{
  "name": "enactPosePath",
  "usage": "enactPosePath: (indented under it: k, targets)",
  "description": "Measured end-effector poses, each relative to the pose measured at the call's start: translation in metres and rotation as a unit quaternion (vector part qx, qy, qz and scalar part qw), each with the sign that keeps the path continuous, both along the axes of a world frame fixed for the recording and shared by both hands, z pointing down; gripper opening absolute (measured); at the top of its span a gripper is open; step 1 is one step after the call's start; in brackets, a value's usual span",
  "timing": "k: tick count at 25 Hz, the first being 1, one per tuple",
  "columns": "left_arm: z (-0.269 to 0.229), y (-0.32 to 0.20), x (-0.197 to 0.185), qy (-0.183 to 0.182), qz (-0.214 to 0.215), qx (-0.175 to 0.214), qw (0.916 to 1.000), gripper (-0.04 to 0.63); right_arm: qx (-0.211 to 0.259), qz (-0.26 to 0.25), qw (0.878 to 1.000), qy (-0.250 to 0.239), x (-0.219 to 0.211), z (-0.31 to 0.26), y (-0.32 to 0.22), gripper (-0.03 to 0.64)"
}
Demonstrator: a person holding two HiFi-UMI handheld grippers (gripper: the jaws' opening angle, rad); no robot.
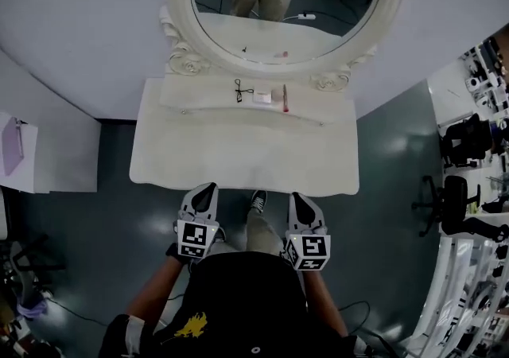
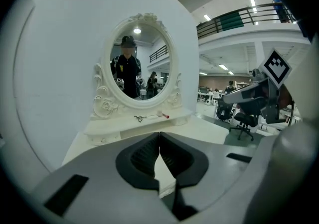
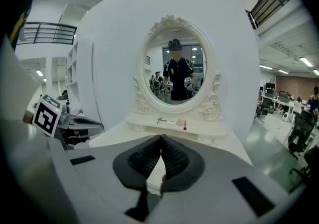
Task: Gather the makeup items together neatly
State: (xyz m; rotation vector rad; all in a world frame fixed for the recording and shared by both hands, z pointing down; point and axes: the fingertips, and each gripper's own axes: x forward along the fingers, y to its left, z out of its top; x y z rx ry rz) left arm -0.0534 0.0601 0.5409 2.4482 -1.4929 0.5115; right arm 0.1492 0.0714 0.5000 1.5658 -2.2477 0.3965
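At the bottom middle of the head view the person wears a black top (image 1: pixel 238 301) with a small yellow emblem (image 1: pixel 191 324) at its lower left. Its sleeves look short, though the dim frame edge makes that hard to confirm. Just above it show khaki trousers (image 1: pixel 258 231) and a dark shoe (image 1: pixel 258 201) with white laces. The left gripper (image 1: pixel 208 188) and right gripper (image 1: pixel 297 196) have pale grey, tapering shells, each carrying a cube (image 1: pixel 196 239) of black-and-white square markers at its rear. In the gripper views the jaws are lined with black ribbed pads (image 3: pixel 174 161) set in smooth grey housing.
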Motion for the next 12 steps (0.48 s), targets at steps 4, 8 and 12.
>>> enactPosePath:
  k: [4,8,12]
  targets:
    - [0.034,-0.090,0.028,-0.046,-0.026,-0.016,0.9985,0.047,-0.038,0.007,0.999,0.005,0.062,0.037,-0.053,0.015]
    - [0.057,-0.209,0.043,-0.098,-0.045,-0.019,0.9940,0.107,-0.077,0.038,0.996,-0.005,0.115,0.067,-0.078,0.014]
    - [0.094,-0.293,0.070,-0.142,-0.056,-0.037,0.9876,0.166,-0.088,0.042,0.995,-0.017,0.142,0.085,-0.102,0.014]
